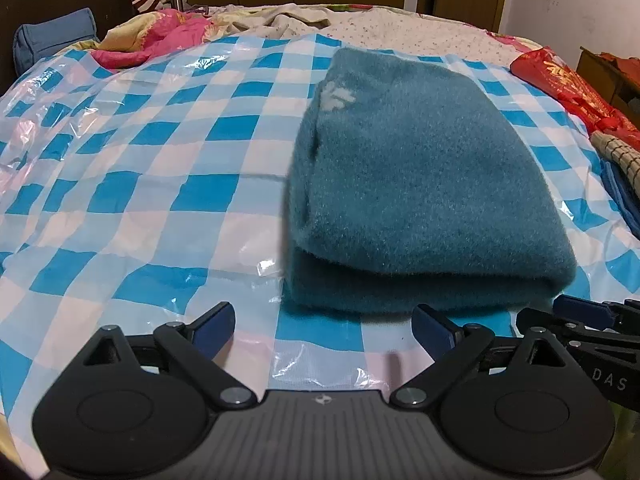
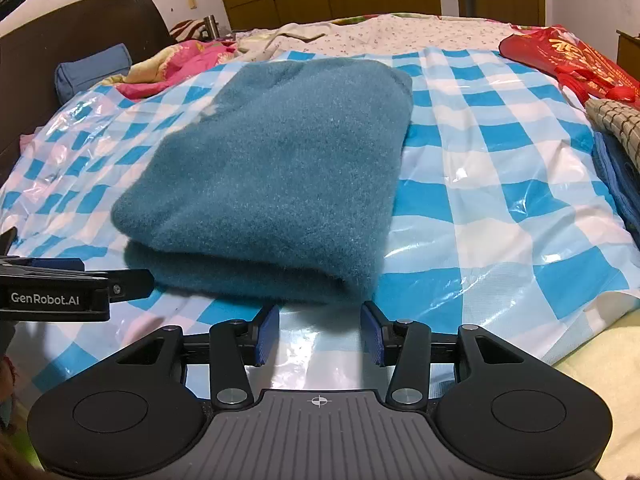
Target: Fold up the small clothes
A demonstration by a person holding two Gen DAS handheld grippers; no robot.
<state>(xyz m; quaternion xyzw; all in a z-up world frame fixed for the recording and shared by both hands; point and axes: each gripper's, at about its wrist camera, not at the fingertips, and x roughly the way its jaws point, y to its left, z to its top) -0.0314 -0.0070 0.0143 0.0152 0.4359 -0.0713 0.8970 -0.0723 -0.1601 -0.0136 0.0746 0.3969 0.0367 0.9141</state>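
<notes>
Now both claws gape empty, left claw [image 1: 323,326] wider than right claw [image 2: 319,330], before the folded teal fleece garment [image 1: 420,184] on the bed's checked plastic sheet [image 1: 160,184].

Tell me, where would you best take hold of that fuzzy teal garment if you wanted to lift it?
Probably at the near edge of the teal garment, coming in low from the front. It lies folded in a thick stack, and the fold's rounded lip faces both tools, so one pinch there should catch every layer. The left tool and the right tool stand open just short of it.
</notes>
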